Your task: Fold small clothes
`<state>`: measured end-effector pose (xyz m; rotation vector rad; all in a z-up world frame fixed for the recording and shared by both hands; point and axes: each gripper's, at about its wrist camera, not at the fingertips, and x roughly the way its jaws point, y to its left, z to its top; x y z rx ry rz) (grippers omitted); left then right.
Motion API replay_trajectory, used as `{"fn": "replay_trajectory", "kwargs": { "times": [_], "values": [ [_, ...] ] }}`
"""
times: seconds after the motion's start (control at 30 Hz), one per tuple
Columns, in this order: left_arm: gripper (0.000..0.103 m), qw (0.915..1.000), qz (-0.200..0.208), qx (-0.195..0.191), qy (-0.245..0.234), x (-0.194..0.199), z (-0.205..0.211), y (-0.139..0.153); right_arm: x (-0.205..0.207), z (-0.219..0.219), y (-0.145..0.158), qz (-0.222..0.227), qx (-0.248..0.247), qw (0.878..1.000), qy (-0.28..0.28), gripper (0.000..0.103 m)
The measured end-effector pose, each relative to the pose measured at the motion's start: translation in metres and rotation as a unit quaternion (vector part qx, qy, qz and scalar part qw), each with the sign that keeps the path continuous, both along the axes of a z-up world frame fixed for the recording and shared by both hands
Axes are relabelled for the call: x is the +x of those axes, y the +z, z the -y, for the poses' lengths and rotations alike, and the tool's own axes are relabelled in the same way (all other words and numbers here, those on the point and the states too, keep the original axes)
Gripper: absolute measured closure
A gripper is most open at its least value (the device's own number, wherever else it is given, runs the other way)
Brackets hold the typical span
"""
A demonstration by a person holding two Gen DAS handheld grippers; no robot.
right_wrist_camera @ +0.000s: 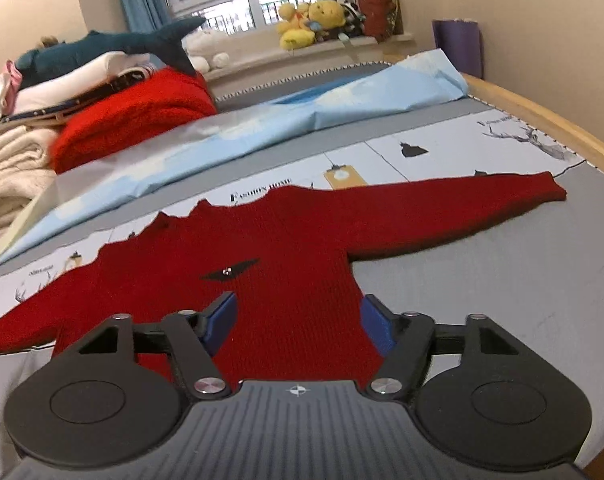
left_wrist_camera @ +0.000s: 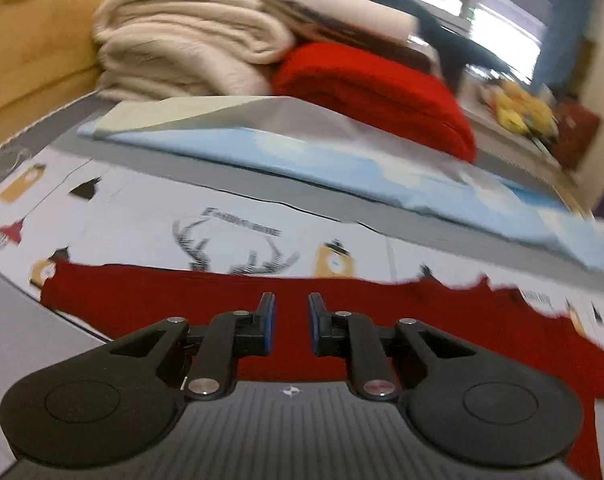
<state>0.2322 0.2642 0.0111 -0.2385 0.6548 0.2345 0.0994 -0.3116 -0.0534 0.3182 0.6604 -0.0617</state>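
While both jaws gape, dark red knit sweater [right_wrist_camera: 285,252] lies flat, sleeves spread.

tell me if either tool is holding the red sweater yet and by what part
Nothing is held. The left tool and right tool are both open above the red sweater, which lies flat.

I see bare grey bed surface [right_wrist_camera: 482,280] right of the red sweater [right_wrist_camera: 285,264], open to my gripper. Beyond it the folded blue sheet [right_wrist_camera: 261,128] blocks the far side, with stacked blankets [left_wrist_camera: 181,36] far left.
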Motion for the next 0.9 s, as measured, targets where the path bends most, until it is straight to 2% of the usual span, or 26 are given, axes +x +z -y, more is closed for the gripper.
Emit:
{"fn": "replay_trajectory", "kwargs": {
  "times": [0.1, 0.13, 0.23, 0.27, 0.43, 0.67, 0.77, 0.9],
  "values": [
    [0.085, 0.9995, -0.014, -0.013, 0.024, 0.007, -0.022, -0.018, 0.002, -0.008, 0.005, 0.008, 0.004, 1.0, 0.004, 0.042],
    [0.085, 0.9995, -0.012, -0.014, 0.027, 0.007, -0.027, -0.023, 0.002, -0.012, 0.007, 0.01, 0.004, 1.0, 0.007, 0.048],
    [0.085, 0.9991, -0.023, -0.014, 0.033, 0.006, -0.038, -0.038, 0.006, -0.022, 0.011, 0.008, 0.009, 1.0, 0.02, 0.075],
    [0.085, 0.999, -0.022, -0.017, 0.034, 0.003, -0.042, -0.042, 0.007, -0.026, 0.012, 0.009, 0.008, 1.0, 0.024, 0.078],
    [0.085, 0.9987, -0.032, -0.017, 0.036, -0.004, -0.055, -0.06, 0.011, -0.045, 0.017, 0.01, -0.014, 0.999, 0.036, 0.078],
    [0.083, 0.9983, -0.037, -0.024, 0.039, -0.011, -0.07, -0.076, 0.019, -0.056, 0.019, -0.001, -0.013, 0.999, 0.03, 0.077],
    [0.081, 0.9961, -0.038, -0.057, 0.056, -0.013, -0.088, -0.085, 0.022, -0.063, 0.019, -0.003, -0.013, 0.999, 0.033, 0.077],
    [0.069, 0.9869, -0.039, -0.117, 0.103, -0.017, -0.119, -0.098, 0.025, -0.074, 0.02, -0.004, -0.022, 0.999, 0.044, 0.077]
  ]
}}
